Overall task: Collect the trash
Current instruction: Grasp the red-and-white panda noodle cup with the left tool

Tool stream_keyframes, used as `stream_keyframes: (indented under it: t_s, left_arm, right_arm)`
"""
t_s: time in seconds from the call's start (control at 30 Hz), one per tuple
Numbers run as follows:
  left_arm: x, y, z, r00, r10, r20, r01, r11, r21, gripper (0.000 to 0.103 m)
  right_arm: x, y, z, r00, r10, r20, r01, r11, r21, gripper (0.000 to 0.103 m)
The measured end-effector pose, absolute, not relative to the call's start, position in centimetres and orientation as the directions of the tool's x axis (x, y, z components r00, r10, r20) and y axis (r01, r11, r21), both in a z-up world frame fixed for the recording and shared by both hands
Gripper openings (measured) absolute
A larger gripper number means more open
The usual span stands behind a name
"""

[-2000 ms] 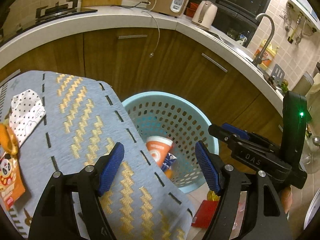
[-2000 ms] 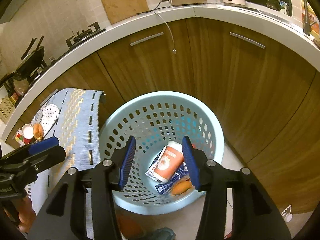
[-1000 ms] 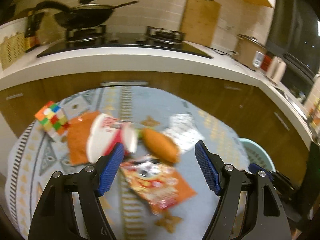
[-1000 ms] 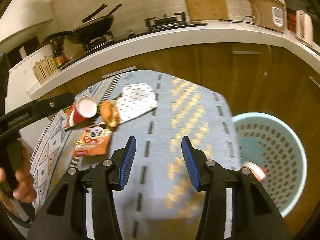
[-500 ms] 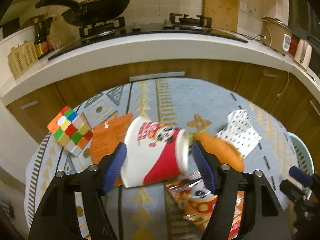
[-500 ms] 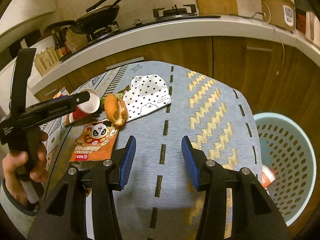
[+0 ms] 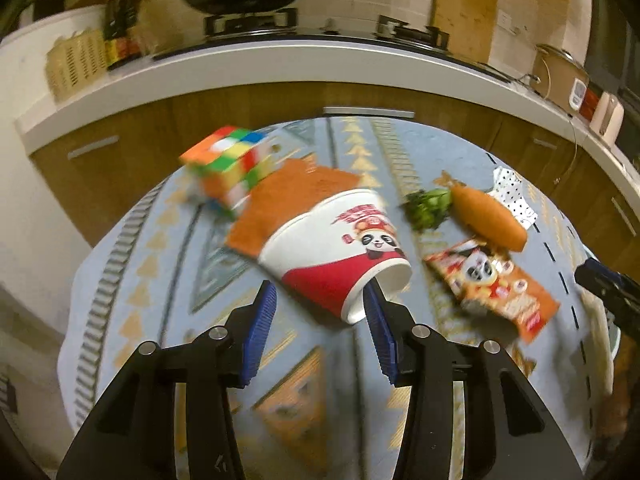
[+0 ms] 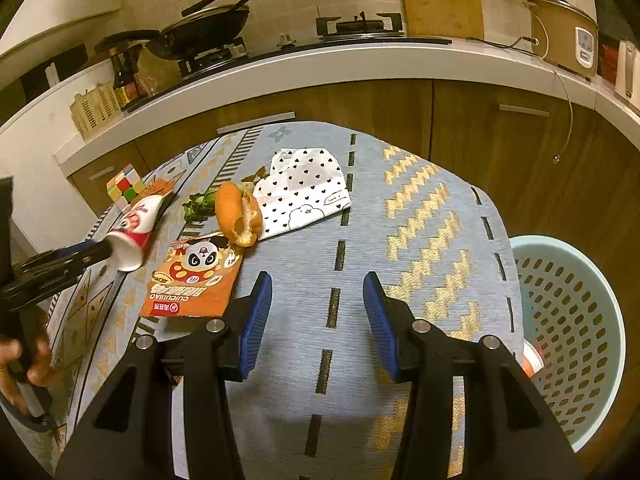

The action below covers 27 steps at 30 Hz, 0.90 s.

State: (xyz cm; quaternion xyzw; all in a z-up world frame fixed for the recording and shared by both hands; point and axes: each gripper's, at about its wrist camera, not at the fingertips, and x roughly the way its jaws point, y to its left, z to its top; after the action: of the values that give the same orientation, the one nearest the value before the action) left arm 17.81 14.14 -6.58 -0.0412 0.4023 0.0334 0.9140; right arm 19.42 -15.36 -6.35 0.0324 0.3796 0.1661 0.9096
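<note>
A red and white panda paper cup (image 7: 340, 248) lies on its side on the blue patterned tablecloth (image 8: 400, 240). My left gripper (image 7: 320, 320) is open, its jaws either side of the cup's rim; it also shows in the right wrist view (image 8: 96, 254). Beside the cup lie an orange snack bag (image 7: 492, 284), a bread roll (image 7: 488, 216), some greens (image 7: 428, 204) and a dotted paper wrapper (image 8: 304, 192). My right gripper (image 8: 316, 316) is open and empty over the cloth, well right of the snack bag (image 8: 192, 276).
A light blue perforated basket (image 8: 568, 336) with trash inside stands on the floor at the table's right. A colourful puzzle cube (image 7: 224, 164) and an orange packet (image 7: 296, 196) lie at the table's left. Kitchen counter and wooden cabinets run behind.
My left gripper swung from the basket to the table's left side and closed in on the panda cup. My right gripper moved from above the basket to over the tablecloth.
</note>
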Motion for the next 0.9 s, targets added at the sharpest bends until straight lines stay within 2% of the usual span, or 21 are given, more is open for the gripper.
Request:
stream_keyframes:
  t_s: [0.03, 0.1, 0.17, 0.2, 0.27, 0.37, 0.43, 0.53, 0.6, 0.63, 0.77, 0.9]
  left_arm:
    - [17.2, 14.9, -6.4, 0.675, 0.015, -0.737, -0.098, 0.993, -0.070, 0.045]
    - [16.5, 15.7, -5.7, 0.686, -0.051, -0.725, -0.065, 0.989, -0.132, 0.057]
    - [16.4, 15.9, -4.9, 0.707, -0.075, -0.704, -0.060, 0.984, -0.165, 0.081]
    - [16.6, 16.1, -4.5, 0.717, -0.097, -0.690, -0.060, 0.978, -0.200, 0.083]
    - [17.5, 16.3, -4.5, 0.711, -0.137, -0.689, -0.056, 0.967, -0.250, 0.084]
    - [19.3, 16.3, -5.5, 0.676, -0.131, -0.725, -0.108, 0.956, -0.273, 0.084]
    - [20.4, 16.3, -6.6, 0.648, -0.134, -0.750, -0.139, 0.947, -0.289, 0.084]
    - [21.5, 16.2, -7.8, 0.619, -0.144, -0.772, -0.179, 0.931, -0.317, 0.084]
    - [22.1, 15.7, -8.5, 0.599, -0.121, -0.792, -0.194, 0.937, -0.290, 0.078]
    - [22.2, 15.3, -8.7, 0.589, -0.107, -0.801, -0.193, 0.944, -0.268, 0.074]
    - [21.7, 14.9, -8.6, 0.594, -0.104, -0.797, -0.169, 0.953, -0.250, 0.072]
    - [19.7, 15.2, -8.3, 0.607, -0.172, -0.776, -0.127, 0.943, -0.308, 0.072]
  right_arm:
    - [19.4, -15.3, -6.3, 0.658, 0.325, -0.680, -0.277, 0.943, 0.183, 0.044]
    - [19.4, -15.3, -6.3, 0.656, 0.326, -0.680, -0.278, 0.943, 0.184, 0.044]
    - [19.5, -15.1, -6.1, 0.649, 0.334, -0.684, -0.281, 0.940, 0.192, 0.044]
    - [19.6, -15.0, -5.9, 0.643, 0.351, -0.681, -0.289, 0.934, 0.209, 0.044]
    - [19.5, -14.6, -5.3, 0.635, 0.380, -0.672, -0.307, 0.923, 0.231, 0.044]
    - [19.1, -13.1, -4.4, 0.631, 0.393, -0.669, -0.350, 0.914, 0.207, 0.046]
    - [19.0, -12.0, -4.0, 0.623, 0.401, -0.671, -0.374, 0.907, 0.195, 0.056]
    - [19.1, -10.1, -3.9, 0.608, 0.418, -0.675, -0.403, 0.895, 0.191, 0.065]
    - [19.3, -9.0, -4.3, 0.594, 0.417, -0.688, -0.413, 0.892, 0.185, 0.069]
    - [19.5, -8.4, -4.6, 0.582, 0.419, -0.697, -0.420, 0.889, 0.184, 0.069]
    - [19.9, -7.5, -4.9, 0.577, 0.410, -0.707, -0.428, 0.888, 0.167, 0.069]
    - [20.4, -7.3, -5.2, 0.539, 0.430, -0.725, -0.435, 0.878, 0.198, 0.069]
